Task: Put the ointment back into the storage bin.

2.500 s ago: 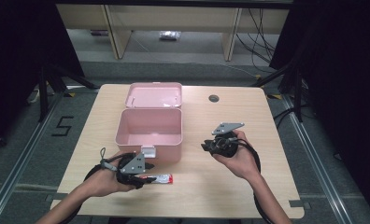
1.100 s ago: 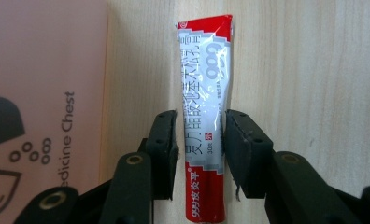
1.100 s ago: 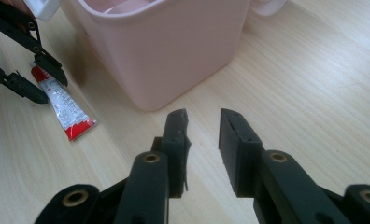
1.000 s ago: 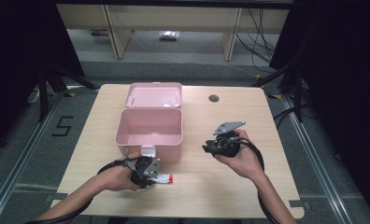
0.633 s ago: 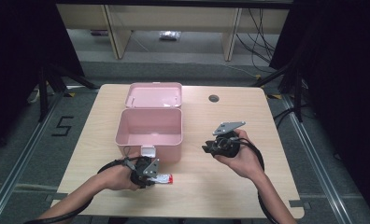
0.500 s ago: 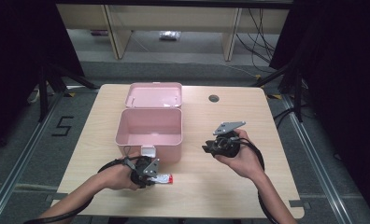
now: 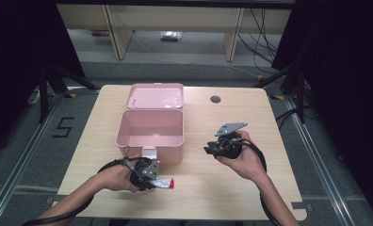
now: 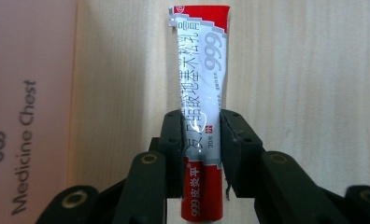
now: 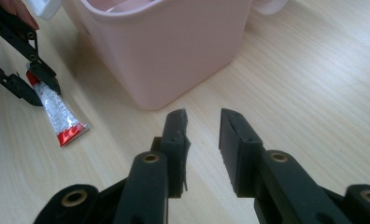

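Note:
A red and white ointment tube (image 8: 199,70) lies flat on the wooden table, just in front of the pink medicine chest (image 7: 166,151). My left gripper (image 8: 201,126) has just been closing; its pads now press on both sides of the tube near its capped end. From above, the left gripper (image 7: 152,182) rests low on the table with the tube (image 7: 166,183) sticking out to the right. My right gripper (image 9: 204,116) is open and empty, held above the table right of the chest (image 9: 174,51). It faces the tube (image 9: 61,114) and the left gripper (image 9: 43,93).
The chest's lid (image 7: 156,95) lies open behind it, and a white latch (image 7: 149,152) hangs on its front wall. "Medicine Chest" is printed on the wall (image 8: 29,93) beside the tube. A round cable hole (image 7: 215,99) sits at the table's far side.
My left gripper has shifted right along the table's front onto the tube, and its jaws have narrowed around it. The right hand has stayed still.

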